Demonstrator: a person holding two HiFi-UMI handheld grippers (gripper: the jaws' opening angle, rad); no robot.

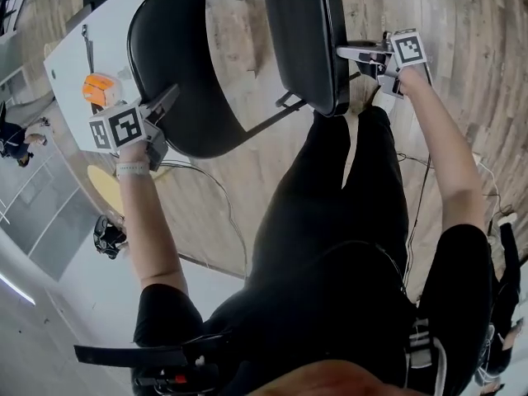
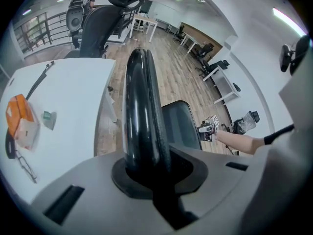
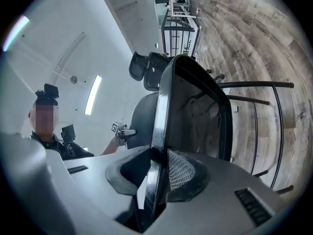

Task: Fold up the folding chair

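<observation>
chair (image 1: pixel 307 44), black folding type, on wood floor (image 1: pixel 247 23) just beside white bench (image 1: pixel 91 48), right in front of person's legs. seat (image 3: pixel 195 106) tipped up steeply, underside and frame tubes facing the right gripper view; edge-on in head view. backrest (image 1: pixel 169 56) to the left of it, floor showing through the gap between. left hand-held gripper (image 1: pixel 161 110): pinching backrest rim, rounded black edge running straight up between the pads in left gripper view, pointing steeply down. right hand-held gripper (image 1: pixel 351 54): clamped on thin seat edge, mesh pad pressed against it, pointing roughly level. both arms stretched out, one at each side of chair. orange box (image 2: pixel 19 121) and small bits lying on bench, well clear of both.
</observation>
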